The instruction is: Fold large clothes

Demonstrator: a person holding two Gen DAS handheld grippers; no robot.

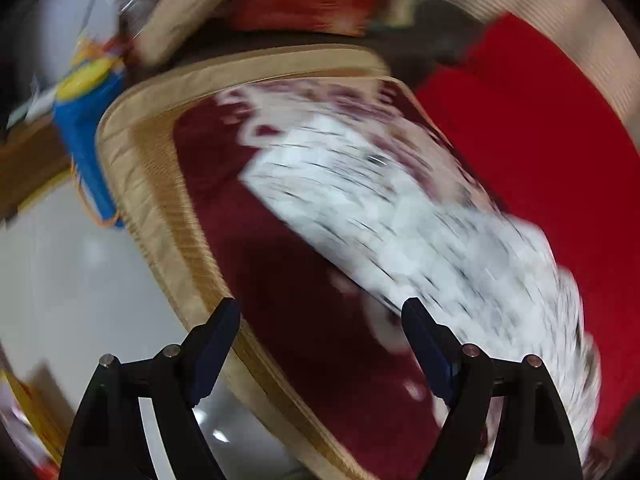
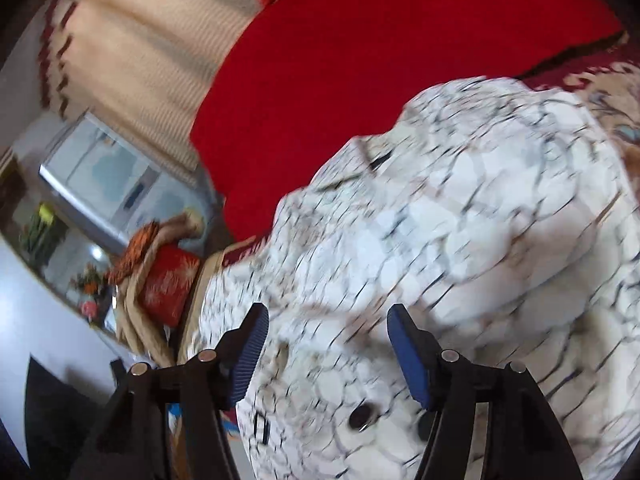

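Left wrist view: your left gripper (image 1: 320,344) has its jaws wide apart with nothing between them. Under them is the dark red patterned cover (image 1: 288,280) and its tan border (image 1: 160,208), not the garment. The white quilted garment (image 1: 400,216) lies ahead of the jaws and off to their right, starting just past the right fingertip. It reads as a long band running from ahead-centre back down the right side, so its long axis is diagonal to the jaws. Heavy blur, so edges are unclear.

Right wrist view: your right gripper (image 2: 328,340) also has its jaws apart, and they clamp nothing. The garment fills the space directly ahead of and beneath them, bunched up, with dark snaps (image 2: 362,416) just below the gap. A plain red blanket (image 2: 400,60) lies further ahead. The bulk runs ahead and to the right.

Judgement: the right hand is nearer; the left must shift right to reach an edge.
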